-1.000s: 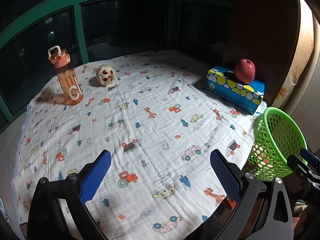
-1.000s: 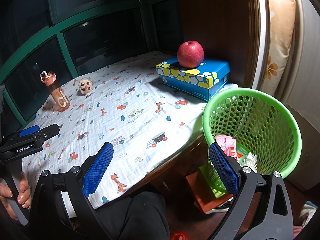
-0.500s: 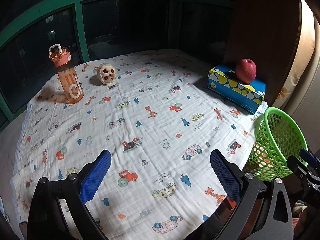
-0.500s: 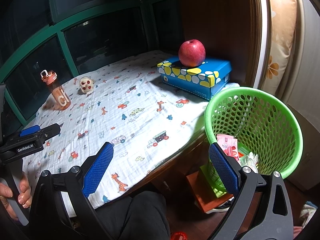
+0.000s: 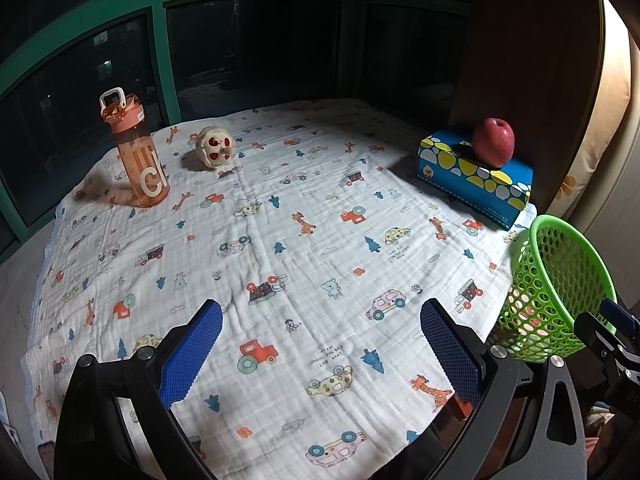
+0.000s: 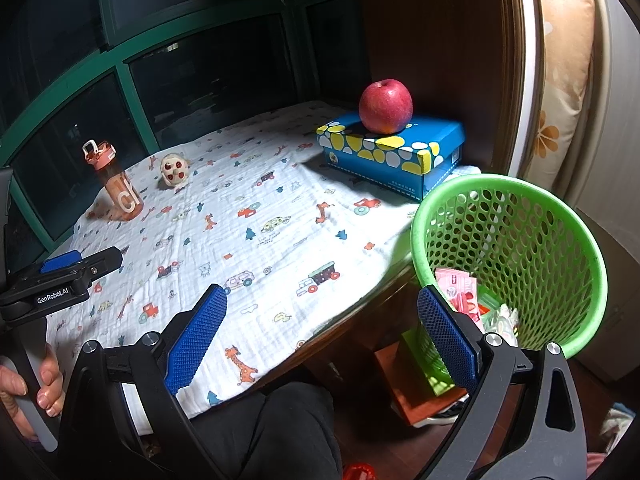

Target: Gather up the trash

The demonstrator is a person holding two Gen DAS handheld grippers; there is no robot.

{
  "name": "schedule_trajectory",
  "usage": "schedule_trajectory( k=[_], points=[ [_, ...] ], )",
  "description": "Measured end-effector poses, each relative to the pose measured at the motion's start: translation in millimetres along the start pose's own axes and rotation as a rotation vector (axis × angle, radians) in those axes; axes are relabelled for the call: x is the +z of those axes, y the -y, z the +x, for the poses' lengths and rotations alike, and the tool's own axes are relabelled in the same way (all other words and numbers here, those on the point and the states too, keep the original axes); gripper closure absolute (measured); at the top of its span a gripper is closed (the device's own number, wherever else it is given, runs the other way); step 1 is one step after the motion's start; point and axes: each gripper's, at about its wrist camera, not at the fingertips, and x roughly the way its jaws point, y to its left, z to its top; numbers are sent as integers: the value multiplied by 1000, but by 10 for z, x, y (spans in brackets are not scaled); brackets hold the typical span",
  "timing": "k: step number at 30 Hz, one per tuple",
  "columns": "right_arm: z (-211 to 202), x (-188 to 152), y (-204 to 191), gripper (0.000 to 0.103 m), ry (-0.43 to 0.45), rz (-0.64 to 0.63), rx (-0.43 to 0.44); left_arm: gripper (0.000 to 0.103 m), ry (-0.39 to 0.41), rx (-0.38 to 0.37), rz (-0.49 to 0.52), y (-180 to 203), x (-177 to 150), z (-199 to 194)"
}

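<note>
A green mesh basket (image 6: 516,216) hangs off the table's right edge, also in the left wrist view as the basket (image 5: 560,292). Inside lie pink wrappers (image 6: 458,288) and crumpled clear wrappers (image 6: 502,318). My right gripper (image 6: 320,332) is open, empty, over the table's near edge beside the basket. My left gripper (image 5: 320,352) is open and empty above the patterned cloth (image 5: 304,248). The left tool (image 6: 60,280) shows at the right wrist view's left edge, gripped by a hand (image 6: 24,392).
An orange water bottle (image 5: 136,152) and a small round toy (image 5: 214,148) stand at the far left. A red apple (image 5: 494,142) rests on a blue box (image 5: 476,178) at the far right. A dark trouser leg (image 6: 288,432) lies below the table edge. Dark windows line the back.
Both grippers have drifted slightly; the views barely shift. Both stay open and empty.
</note>
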Motion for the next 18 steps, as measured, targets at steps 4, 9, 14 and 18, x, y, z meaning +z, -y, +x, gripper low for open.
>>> schedule_trajectory(
  k=[4,9,14,18],
  points=[
    [0,1,-6,8,-1,-1,2,7,3,1,2,1,0,-2],
    [-9,-4,-15,8,0,-2,1,7,4,1,-3,-2,3,-10],
    [-6,0,-18,8,0,1,0,7,11,6,-3,6,11,-20],
    [-5,-1,-17,8,-1,1,1,7,2,-2,-8,11,17,-18]
  ],
)
